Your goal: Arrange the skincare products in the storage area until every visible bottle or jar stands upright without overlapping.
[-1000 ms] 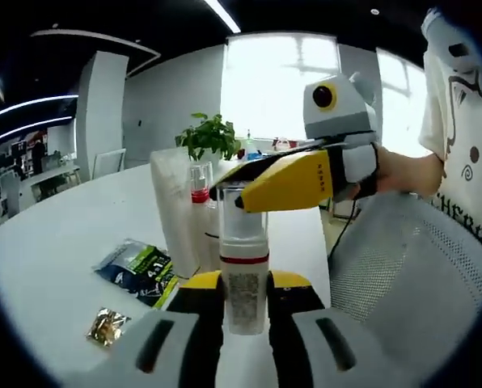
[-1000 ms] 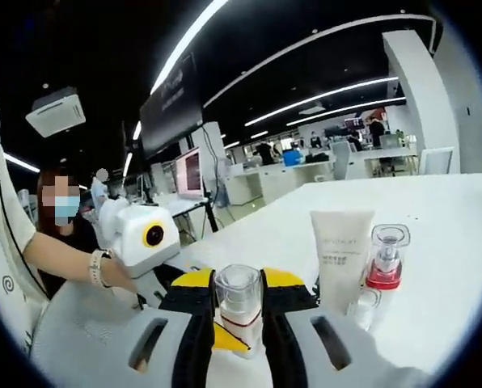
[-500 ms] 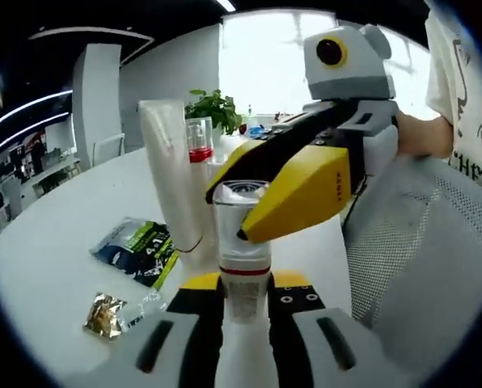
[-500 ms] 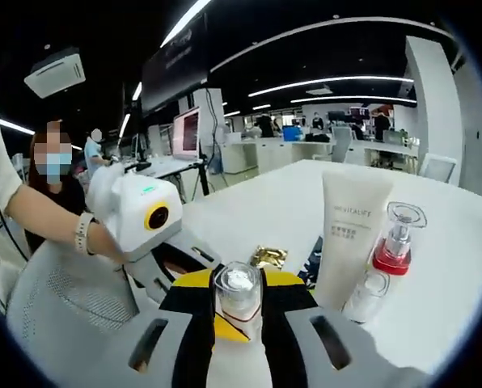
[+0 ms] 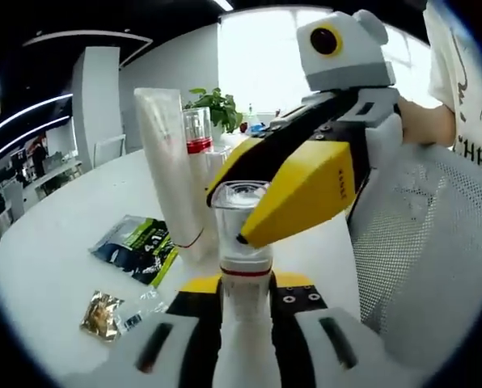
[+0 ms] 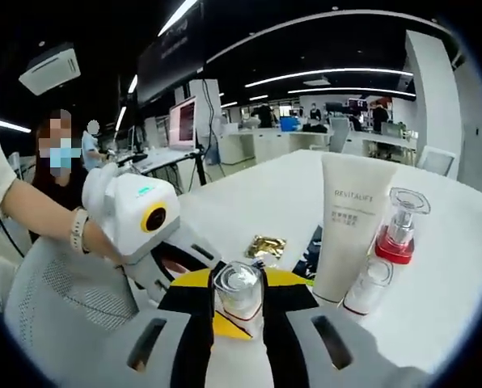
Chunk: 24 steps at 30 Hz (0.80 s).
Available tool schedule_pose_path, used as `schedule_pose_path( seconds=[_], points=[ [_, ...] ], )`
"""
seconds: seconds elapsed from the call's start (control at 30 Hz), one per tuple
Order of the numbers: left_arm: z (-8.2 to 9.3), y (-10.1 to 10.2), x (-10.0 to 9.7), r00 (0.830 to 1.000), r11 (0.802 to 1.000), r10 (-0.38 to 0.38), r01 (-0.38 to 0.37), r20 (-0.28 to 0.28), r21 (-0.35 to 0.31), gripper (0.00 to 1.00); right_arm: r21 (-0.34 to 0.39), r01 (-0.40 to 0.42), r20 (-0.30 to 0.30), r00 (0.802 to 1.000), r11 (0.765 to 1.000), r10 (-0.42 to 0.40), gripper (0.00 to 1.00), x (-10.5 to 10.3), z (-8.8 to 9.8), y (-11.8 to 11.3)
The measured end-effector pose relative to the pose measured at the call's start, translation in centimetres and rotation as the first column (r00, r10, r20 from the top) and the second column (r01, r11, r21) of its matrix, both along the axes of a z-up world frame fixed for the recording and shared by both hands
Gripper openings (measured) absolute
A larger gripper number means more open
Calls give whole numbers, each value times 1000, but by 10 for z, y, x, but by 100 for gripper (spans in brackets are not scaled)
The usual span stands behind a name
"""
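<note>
A white bottle (image 5: 243, 275) with a red band and clear cap stands upright between the jaws of my left gripper (image 5: 243, 284), which is shut on its body. My right gripper (image 5: 229, 214) comes in from the right, its yellow and black jaws closed on the clear cap (image 6: 238, 289). In the right gripper view the cap sits between my right gripper's (image 6: 238, 305) jaws, and the left gripper (image 6: 221, 323) reaches in from the left below it. A white tube (image 6: 348, 230), a red-collared pump bottle (image 6: 399, 238) and a small white bottle (image 6: 369, 287) stand upright just beyond.
On the white table (image 5: 71, 234) lie a green-black sachet (image 5: 140, 246) and a gold foil packet (image 5: 101, 314). A grey mesh chair (image 5: 423, 242) is at the table's right edge. A potted plant (image 5: 217, 109) is at the far end. A person sits behind the left gripper (image 6: 55, 202).
Both grippers, still closed on the bottle, have carried it closer to the tube and pump bottle, which now loom larger. The sachet and foil packet lie as before.
</note>
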<state>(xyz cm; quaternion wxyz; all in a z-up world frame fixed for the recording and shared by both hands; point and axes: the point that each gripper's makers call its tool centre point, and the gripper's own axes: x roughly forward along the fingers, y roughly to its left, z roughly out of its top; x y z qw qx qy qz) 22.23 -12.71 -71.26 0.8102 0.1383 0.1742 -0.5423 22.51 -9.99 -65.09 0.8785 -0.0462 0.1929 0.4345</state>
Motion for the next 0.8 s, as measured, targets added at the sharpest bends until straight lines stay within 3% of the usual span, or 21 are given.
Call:
schedule_pose_path(
  seconds=[0.43,0.7,0.8],
  points=[
    [0,8,6,999,999,38,-38,-7,27,27,-14,-14,-13,1000,1000,14,28,-5,-3,-3],
    [-9,14,5,998,994,49,-44,-42,102,27,-49,-35,-44,999,998,32,28,-14,-6,-12],
    [-16,23,4,997,984,63,-55,-45,170,23,-84,-36,-38,999,996,33,28,-15,-7,-20]
  ],
)
